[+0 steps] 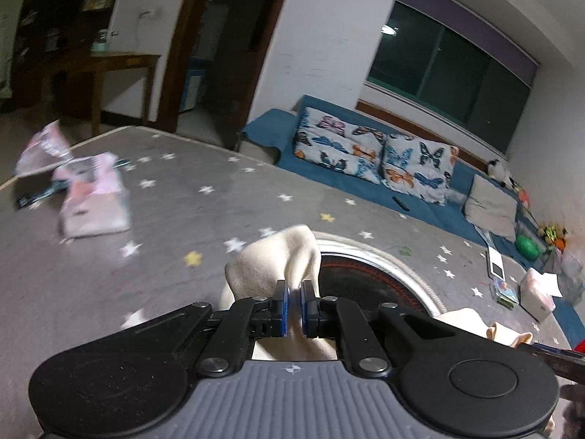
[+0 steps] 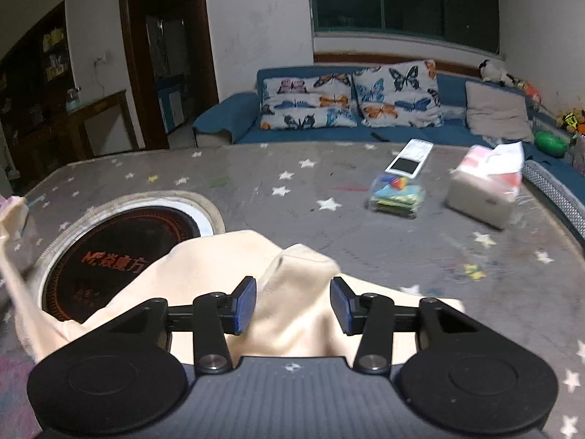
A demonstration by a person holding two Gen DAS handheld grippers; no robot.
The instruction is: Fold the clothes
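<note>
A cream cloth garment (image 2: 204, 274) lies on the grey star-patterned table cover, partly over a round black hotplate (image 2: 120, 252). My left gripper (image 1: 294, 309) is shut on a bunched fold of the cream garment (image 1: 278, 259) and holds it lifted above the table. My right gripper (image 2: 292, 305) is open, its blue pads either side of a raised ridge of the garment, not pinching it. A strip of the garment rises at the far left of the right wrist view (image 2: 11, 241).
Pink packets and papers (image 1: 91, 197) lie at the left of the table. A tissue box (image 2: 486, 190), a clear box of coloured items (image 2: 396, 194) and a white device (image 2: 409, 161) sit at the right. A blue sofa (image 2: 329, 131) with butterfly cushions stands behind.
</note>
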